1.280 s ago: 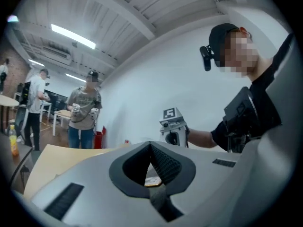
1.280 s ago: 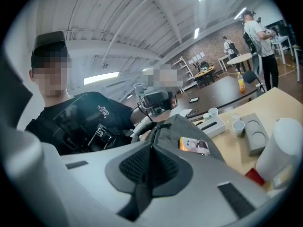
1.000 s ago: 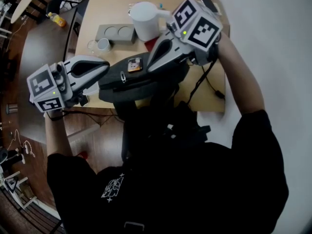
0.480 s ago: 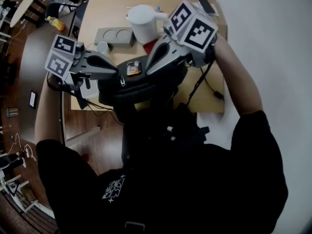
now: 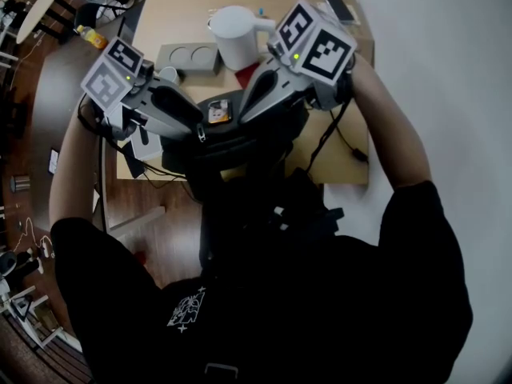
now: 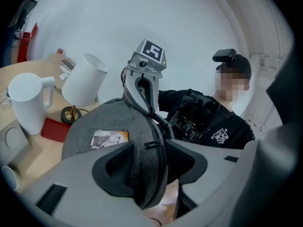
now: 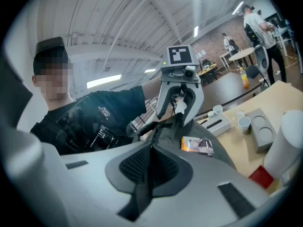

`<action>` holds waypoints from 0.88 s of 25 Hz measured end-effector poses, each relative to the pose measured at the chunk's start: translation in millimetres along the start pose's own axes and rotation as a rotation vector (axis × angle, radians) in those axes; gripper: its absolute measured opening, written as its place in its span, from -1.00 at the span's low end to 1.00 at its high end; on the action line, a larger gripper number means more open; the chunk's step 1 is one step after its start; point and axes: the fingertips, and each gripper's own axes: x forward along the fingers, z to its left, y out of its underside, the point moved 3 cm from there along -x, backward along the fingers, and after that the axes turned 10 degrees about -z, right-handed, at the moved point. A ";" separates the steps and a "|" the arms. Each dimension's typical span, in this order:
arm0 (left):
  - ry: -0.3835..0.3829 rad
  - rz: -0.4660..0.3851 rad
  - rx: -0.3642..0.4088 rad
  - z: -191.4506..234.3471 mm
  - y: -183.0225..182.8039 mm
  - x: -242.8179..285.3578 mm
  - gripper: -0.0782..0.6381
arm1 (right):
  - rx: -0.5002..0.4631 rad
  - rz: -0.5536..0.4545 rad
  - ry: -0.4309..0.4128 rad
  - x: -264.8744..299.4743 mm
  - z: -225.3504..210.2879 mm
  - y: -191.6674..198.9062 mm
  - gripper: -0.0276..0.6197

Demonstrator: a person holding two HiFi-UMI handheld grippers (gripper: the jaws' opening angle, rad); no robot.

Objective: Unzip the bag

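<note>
Left gripper (image 6: 150, 161): my jaws have just been opening and stand spread; between them sits the zipped ridge of the grey fabric bag (image 6: 90, 122) with its small black zipper pull (image 6: 152, 144), pads not pressing; right gripper (image 7: 150, 167): jaws pressed together, pinching a dark strip at the bag's right end; bag lies at the near edge of the light wooden table (image 5: 336, 162); tall white plastic jug (image 5: 236, 34) just beyond it.

My left gripper (image 5: 190, 125) has swung in from the side and rolled onto the bag (image 5: 248, 141); its jaws have just opened, straddling the bag's zipped edge.
</note>
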 end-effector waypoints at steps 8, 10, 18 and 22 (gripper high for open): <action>0.060 0.192 -0.018 -7.1 1.1 14.9 -0.21 | 0.004 -0.007 -0.010 0.2 1.2 -0.6 -0.87; 0.063 0.191 0.006 -13.1 -1.4 15.3 -0.21 | 0.002 -0.007 -0.009 0.1 0.9 -0.8 -0.87; 0.024 0.168 0.089 -29.5 -5.8 9.1 -0.21 | 0.004 -0.003 -0.023 -0.1 -2.0 2.7 -0.88; 0.000 0.164 0.109 -36.3 -6.4 8.9 -0.21 | 0.003 -0.003 -0.023 -0.2 -1.4 1.8 -0.87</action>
